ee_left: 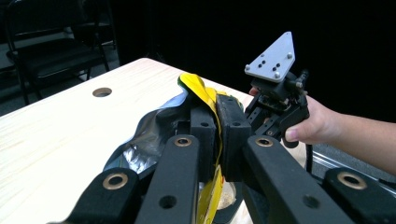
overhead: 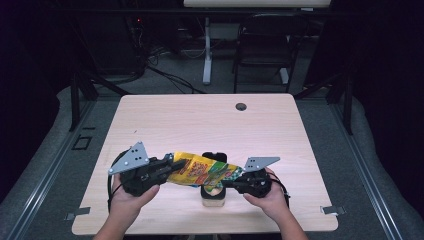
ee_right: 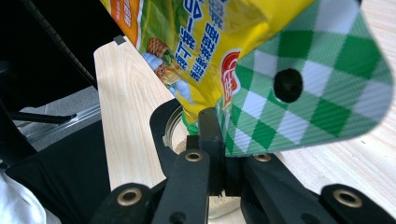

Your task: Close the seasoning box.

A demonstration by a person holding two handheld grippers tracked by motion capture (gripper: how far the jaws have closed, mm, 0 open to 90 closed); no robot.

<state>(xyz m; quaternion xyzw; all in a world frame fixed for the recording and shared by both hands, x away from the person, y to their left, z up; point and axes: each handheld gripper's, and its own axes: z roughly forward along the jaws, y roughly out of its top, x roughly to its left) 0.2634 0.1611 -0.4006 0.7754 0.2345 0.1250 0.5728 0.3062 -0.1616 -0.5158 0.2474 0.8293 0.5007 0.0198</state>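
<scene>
Snack bag (overhead: pixel 200 171) stretches sideways, left hand-held gripper (overhead: pixel 167 169) and right hand-held gripper (overhead: pixel 235 179) pinching its ends.

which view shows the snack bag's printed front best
The right gripper view: the snack bag shows its yellow print and green checked end up close, pinched by the right claw. The high view shows the whole bag small, stretched between both claws. The left gripper view shows mostly its yellow edge and silvery inside.

Crinkled yellow-and-green printed foil snack bag (overhead: pixel 200 171): hides most of the black-lidded container (overhead: pixel 214 158) under it on the bench; upper part cut off in right gripper view; print too small.
</scene>
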